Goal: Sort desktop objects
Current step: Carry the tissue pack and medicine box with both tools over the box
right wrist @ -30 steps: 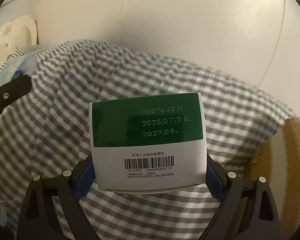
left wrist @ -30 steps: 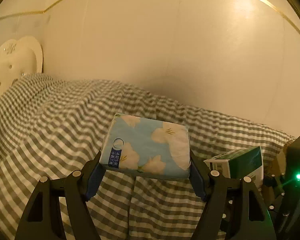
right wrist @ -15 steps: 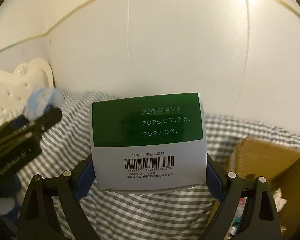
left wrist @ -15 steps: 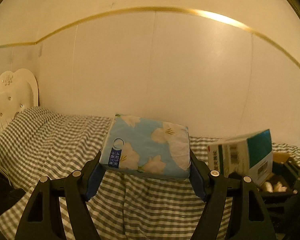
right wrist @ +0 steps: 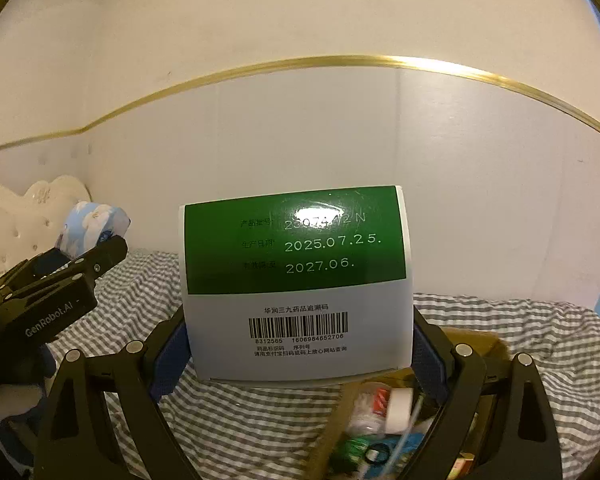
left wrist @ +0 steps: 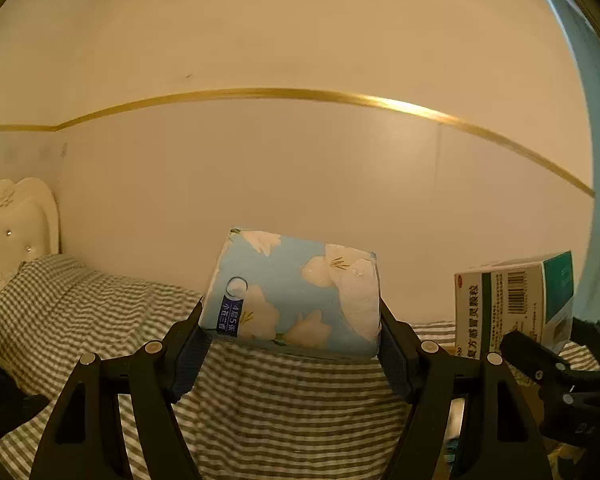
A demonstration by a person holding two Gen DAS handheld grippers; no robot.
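My left gripper (left wrist: 292,344) is shut on a light-blue tissue pack (left wrist: 296,292) printed with white flowers, held up in the air above the bed. My right gripper (right wrist: 298,352) is shut on a green-and-white medicine box (right wrist: 296,280), its barcode end facing the camera. In the left wrist view the medicine box (left wrist: 512,300) shows at the right with the right gripper's black fingers (left wrist: 540,360) below it. In the right wrist view the tissue pack (right wrist: 94,228) and the left gripper (right wrist: 60,292) appear at the left.
A bed with a grey-and-white checked cover (left wrist: 100,320) lies below, against a cream wall with a gold trim line (left wrist: 260,94). A white tufted headboard (left wrist: 12,224) stands at the left. An open cardboard box (right wrist: 472,344) holding several small items sits under the right gripper.
Both grippers have risen with their loads and tilted up, so more wall and less bed shows. The cardboard box with small items has come into the right wrist view.
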